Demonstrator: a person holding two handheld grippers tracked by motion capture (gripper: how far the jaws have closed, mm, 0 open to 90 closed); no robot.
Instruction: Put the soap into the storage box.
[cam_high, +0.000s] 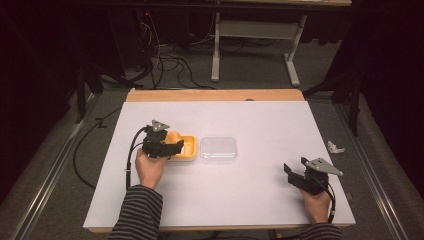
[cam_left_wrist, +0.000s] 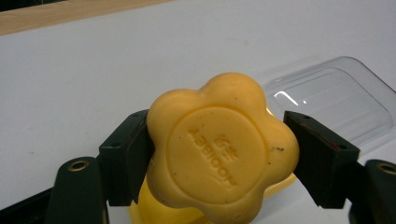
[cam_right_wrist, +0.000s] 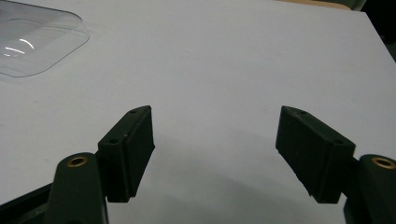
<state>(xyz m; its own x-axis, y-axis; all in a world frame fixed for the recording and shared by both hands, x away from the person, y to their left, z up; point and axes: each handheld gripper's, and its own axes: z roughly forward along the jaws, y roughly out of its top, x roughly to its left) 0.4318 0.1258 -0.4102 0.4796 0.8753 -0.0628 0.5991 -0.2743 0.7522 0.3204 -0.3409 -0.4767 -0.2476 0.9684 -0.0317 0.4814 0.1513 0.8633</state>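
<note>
Soap (cam_left_wrist: 219, 149) (stamped face toward camera) between jaws

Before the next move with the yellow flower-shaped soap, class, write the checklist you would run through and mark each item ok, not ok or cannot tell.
1. Yellow flower-shaped soap sits between the left gripper jaws: ok.
2. Both jaws press firmly on the soap: cannot tell; the right jaw shows a slight gap.
3. Yellow plastic soap dish lies directly under the soap: ok.
4. Clear plastic lid lies flat on the white table beside the dish, out of the way: ok.
5. Right gripper is open, holds nothing and is over bare table: ok.
</note>
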